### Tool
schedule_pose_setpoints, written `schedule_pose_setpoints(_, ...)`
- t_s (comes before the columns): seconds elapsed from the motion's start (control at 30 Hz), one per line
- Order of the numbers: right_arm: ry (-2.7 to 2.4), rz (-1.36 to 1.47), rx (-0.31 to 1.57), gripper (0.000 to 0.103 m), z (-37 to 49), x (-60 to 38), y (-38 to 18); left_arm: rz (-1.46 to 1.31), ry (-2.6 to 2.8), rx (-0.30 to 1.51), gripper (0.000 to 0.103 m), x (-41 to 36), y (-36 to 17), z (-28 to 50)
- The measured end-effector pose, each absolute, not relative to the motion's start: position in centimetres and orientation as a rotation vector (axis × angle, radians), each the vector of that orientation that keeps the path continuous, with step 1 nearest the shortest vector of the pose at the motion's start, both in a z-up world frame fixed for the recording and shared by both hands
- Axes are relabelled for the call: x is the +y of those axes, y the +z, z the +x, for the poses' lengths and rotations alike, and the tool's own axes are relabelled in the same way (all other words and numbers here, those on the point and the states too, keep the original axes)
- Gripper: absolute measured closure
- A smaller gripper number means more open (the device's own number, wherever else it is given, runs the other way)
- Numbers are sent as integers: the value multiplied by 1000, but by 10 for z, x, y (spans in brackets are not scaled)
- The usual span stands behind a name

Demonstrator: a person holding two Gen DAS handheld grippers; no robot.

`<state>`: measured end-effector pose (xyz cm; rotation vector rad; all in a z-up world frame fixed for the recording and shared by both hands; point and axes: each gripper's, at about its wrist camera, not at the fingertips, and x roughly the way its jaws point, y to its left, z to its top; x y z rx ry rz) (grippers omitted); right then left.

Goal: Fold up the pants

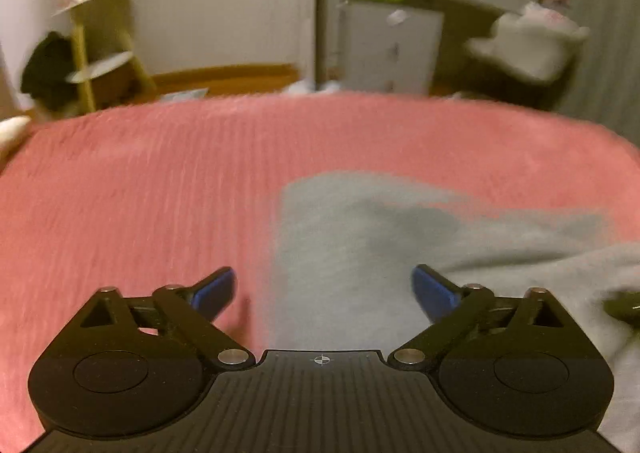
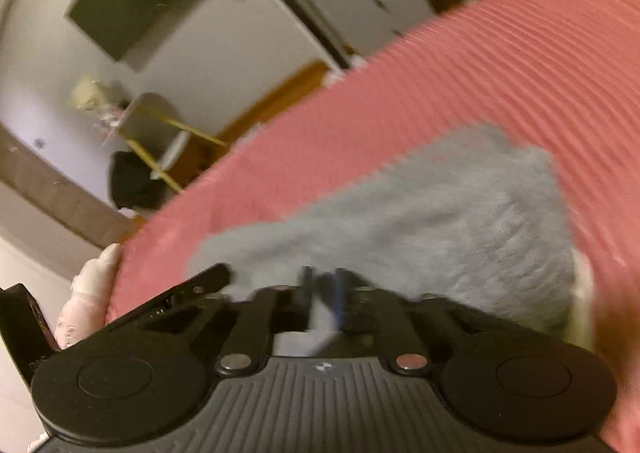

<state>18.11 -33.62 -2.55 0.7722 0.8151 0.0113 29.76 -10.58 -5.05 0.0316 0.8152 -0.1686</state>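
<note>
1. Pants [image 1: 360, 237] – grey and soft – lie rumpled on the pink ribbed bed [image 1: 140, 181].
2. Left tool [image 1: 323, 289] hangs over the pants' left edge, its blue fingers [image 1: 212, 289] spread wide with nothing between them.
3. Right tool [image 2: 322, 293] is clenched on a fold of the pants' grey cloth – blurred in its own view.

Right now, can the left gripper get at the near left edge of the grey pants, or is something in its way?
Probably yes. The left gripper hangs open with nothing between its fingers, and the grey pants lie just ahead on the pink bedspread with nothing between. The right gripper is shut on their fabric further right.
</note>
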Motion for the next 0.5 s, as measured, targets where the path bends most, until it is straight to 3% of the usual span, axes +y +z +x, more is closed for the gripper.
schedule_pose_setpoints(0.13, 4, 1008, 715, 103, 93, -381, -38, -223, -116, 820, 1, -63, -53, 276)
schedule_pose_setpoints(0.27, -61, 1041, 671, 102, 34, -381, -36, -405, -210, 786, 2, -46, -43, 240)
schedule_pose_setpoints(0.3, -79, 1020, 663, 95, 31, -376, -29, -444, -251, 806, 2, -47, -45, 231)
schedule_pose_setpoints(0.37, -83, 936, 635, 56, 31, -361, -13, -473, -305, 849, 1, -54, -49, 213)
schedule_pose_setpoints(0.4, -67, 917, 624, 26, 33, -359, -11, -457, -320, 862, 1, -55, -51, 207)
schedule_pose_setpoints(0.5, -101, 917, 597, 24, 40, -351, -6, -312, -290, 885, 1, -51, -54, 185)
